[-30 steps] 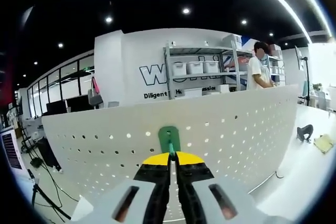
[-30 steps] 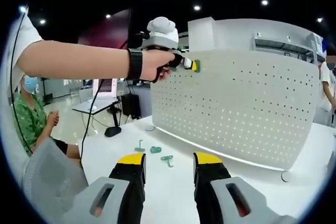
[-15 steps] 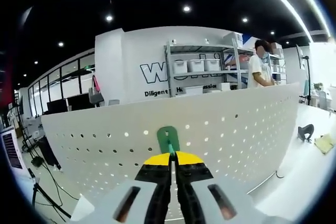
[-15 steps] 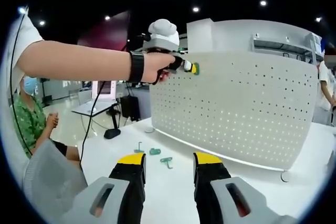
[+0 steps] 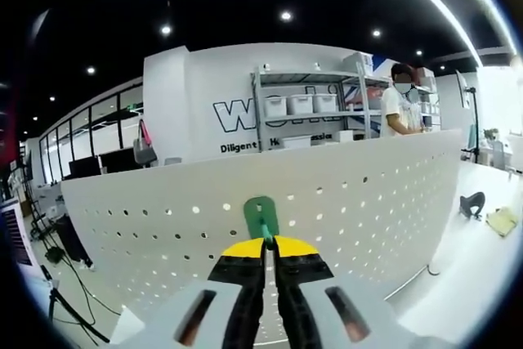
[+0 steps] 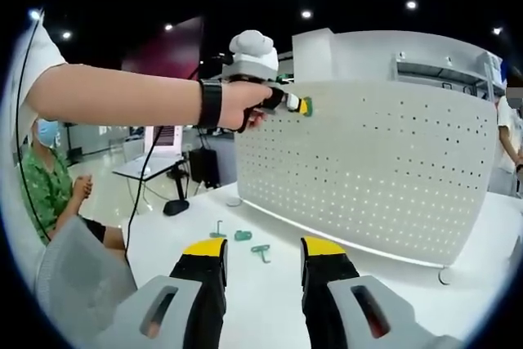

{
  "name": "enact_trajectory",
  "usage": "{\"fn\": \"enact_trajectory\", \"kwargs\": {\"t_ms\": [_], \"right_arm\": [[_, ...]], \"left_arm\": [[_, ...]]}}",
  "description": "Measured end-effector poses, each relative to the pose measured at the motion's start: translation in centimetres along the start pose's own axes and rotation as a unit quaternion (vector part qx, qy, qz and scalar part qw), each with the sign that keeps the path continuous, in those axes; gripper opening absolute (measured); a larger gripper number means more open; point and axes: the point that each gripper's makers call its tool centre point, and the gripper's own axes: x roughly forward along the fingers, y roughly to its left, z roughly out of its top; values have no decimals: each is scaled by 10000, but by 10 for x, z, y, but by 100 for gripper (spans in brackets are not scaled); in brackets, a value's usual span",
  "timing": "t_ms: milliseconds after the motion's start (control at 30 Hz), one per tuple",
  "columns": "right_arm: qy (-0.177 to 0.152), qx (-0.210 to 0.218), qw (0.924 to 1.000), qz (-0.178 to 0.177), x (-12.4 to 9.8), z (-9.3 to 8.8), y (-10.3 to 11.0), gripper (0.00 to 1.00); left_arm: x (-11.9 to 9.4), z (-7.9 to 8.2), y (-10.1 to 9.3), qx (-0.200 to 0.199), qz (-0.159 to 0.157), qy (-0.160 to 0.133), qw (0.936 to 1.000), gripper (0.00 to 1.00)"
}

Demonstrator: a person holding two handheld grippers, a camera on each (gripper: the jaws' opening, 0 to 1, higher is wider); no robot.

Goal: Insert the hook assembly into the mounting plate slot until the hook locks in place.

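Left gripper view: my left gripper (image 5: 265, 244) is clamped on the green hook (image 5: 261, 217), which sits against the pegboard (image 5: 384, 202) near its top edge. My right gripper (image 6: 263, 252) is spread, holding nothing, above the table (image 6: 270, 292). Three spare hooks (image 6: 241, 237) lie below the pegboard.

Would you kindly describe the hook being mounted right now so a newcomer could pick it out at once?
Find the tall white perforated panel standing on the white table. Near its top edge, the left gripper presses a green hook flat against the holes. Unlike the three green hooks on the table, it is raised and clamped between yellow-tipped jaws.
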Motion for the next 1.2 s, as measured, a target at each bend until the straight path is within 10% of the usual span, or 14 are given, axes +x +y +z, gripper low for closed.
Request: {"fn": "enact_trajectory", "kwargs": {"t_ms": [1200], "right_arm": [[90,-98,9998,152,6,-1,10,36]], "left_arm": [[-46,-34,-10,-70,-592,-61,9982,11]]}}
